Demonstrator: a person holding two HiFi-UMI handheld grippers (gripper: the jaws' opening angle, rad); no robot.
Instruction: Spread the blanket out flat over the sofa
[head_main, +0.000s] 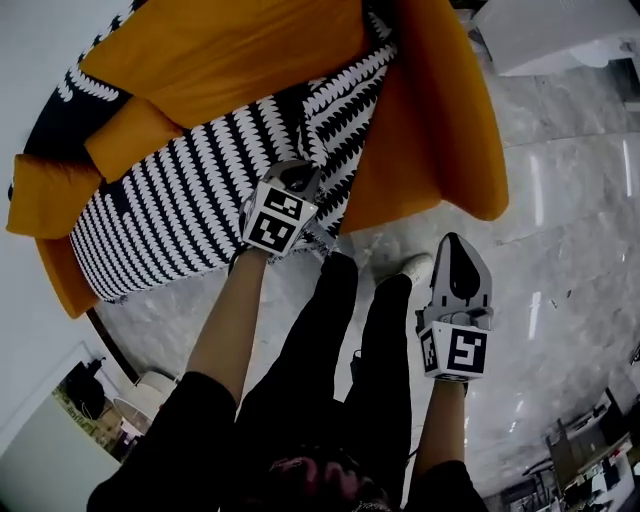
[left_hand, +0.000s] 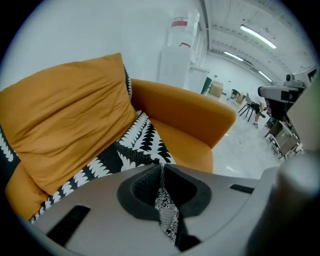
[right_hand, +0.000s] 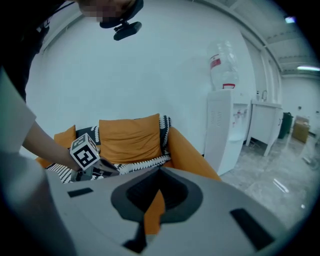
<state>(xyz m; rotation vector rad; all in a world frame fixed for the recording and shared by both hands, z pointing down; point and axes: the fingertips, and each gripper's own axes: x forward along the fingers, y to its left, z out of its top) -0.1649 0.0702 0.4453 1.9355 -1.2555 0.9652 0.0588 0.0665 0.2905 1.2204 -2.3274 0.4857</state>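
— How many grippers?
— Two: the left gripper (head_main: 297, 176) and the right gripper (head_main: 453, 242).
— And furniture?
— One sofa (head_main: 440, 120), one blanket (head_main: 170, 210), two orange cushions: a big cushion (head_main: 220, 50), a small cushion (head_main: 130, 135). One water dispenser (right_hand: 225, 130) with one bottle (right_hand: 222, 65).

Left claw (head_main: 298, 175) pinches the blanket (head_main: 170, 210) at the sofa (head_main: 440, 120) front. The right claw (head_main: 455, 242), nearly closed and empty, hangs beside it.

Head view: high up, looking steeply down on the orange fabric sofa (head_main: 450, 130).
Left gripper view: close over its seat.
Right gripper view: farther off, facing its front.
Shared: the sofa, in all three.
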